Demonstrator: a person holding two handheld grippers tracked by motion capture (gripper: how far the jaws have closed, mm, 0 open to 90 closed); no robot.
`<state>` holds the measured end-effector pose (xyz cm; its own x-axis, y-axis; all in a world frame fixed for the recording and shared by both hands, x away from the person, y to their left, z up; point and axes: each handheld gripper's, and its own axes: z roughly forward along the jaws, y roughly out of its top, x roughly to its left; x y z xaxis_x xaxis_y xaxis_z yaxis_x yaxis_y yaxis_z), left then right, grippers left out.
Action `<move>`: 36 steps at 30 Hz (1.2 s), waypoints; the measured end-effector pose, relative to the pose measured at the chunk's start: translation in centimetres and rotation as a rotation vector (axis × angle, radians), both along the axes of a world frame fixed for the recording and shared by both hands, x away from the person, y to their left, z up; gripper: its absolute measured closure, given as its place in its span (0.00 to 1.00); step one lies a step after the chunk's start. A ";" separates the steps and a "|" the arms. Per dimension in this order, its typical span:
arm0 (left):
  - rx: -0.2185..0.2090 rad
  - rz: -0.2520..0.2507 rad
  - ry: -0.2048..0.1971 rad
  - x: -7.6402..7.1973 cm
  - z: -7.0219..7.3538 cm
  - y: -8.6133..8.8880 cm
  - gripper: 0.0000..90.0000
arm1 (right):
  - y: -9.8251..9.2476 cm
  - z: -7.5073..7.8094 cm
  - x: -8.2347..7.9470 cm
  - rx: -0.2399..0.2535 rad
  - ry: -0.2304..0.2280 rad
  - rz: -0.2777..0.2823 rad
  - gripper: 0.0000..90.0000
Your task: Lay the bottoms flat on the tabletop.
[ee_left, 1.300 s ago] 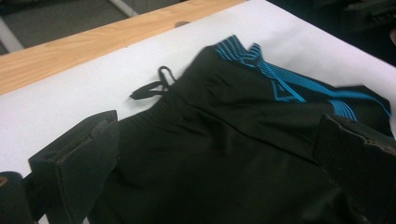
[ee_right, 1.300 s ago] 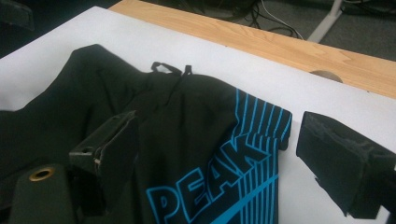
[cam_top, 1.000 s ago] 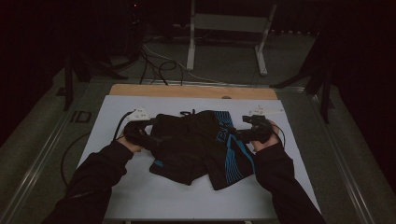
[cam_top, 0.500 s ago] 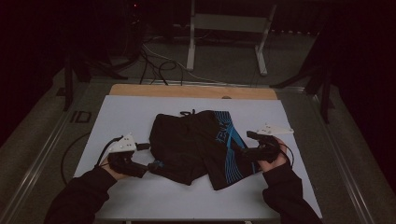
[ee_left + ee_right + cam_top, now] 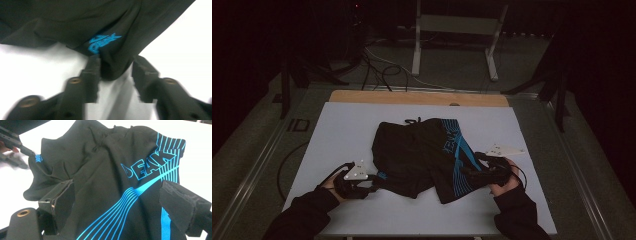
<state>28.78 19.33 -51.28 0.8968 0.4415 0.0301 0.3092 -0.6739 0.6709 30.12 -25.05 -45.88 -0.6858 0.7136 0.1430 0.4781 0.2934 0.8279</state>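
Black shorts (image 5: 422, 152) with blue stripes and lettering lie spread on the white table (image 5: 337, 130). My left gripper (image 5: 373, 180) is at their near left corner. In the left gripper view that corner, with its small blue logo (image 5: 102, 43), sits between the jaws of the left gripper (image 5: 115, 66). The jaws have just been closing; one touches the cloth and a thin gap remains at the other. My right gripper (image 5: 473, 174) rests over the striped right leg. In the right gripper view the right gripper (image 5: 117, 197) stands wide open with the shorts (image 5: 107, 170) lying between its jaws.
A wooden strip (image 5: 417, 97) runs along the table's far edge. Beyond it a white metal stand (image 5: 452, 30) and loose cables (image 5: 377, 65) are on the floor. Bare white table lies to the left of and in front of the shorts.
Both hands have drawn back from the shorts' far corners toward the near edge. The left gripper has come down at the near left corner, the right one at the striped leg.
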 end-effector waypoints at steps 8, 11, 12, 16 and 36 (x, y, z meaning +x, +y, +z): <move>0.026 0.003 -0.006 -0.3 -0.1 -0.5 0.96 | 0.3 0.1 -0.1 0.006 -0.005 0.001 0.15; 0.033 -0.005 -0.028 -1.0 0.5 -0.7 0.97 | 0.2 0.2 -0.1 0.008 -0.008 0.002 0.15; 0.030 -0.010 -0.027 -1.2 0.9 -0.7 0.97 | 0.2 0.2 -0.1 0.006 -0.009 0.002 0.15; 0.023 -0.022 -0.040 -2.6 2.4 -0.8 0.97 | 0.0 0.3 -0.2 0.009 -0.012 -0.003 0.15; 0.026 -0.040 -0.048 -7.4 3.0 -0.3 0.69 | 0.1 0.6 -0.6 0.010 -0.020 0.002 0.15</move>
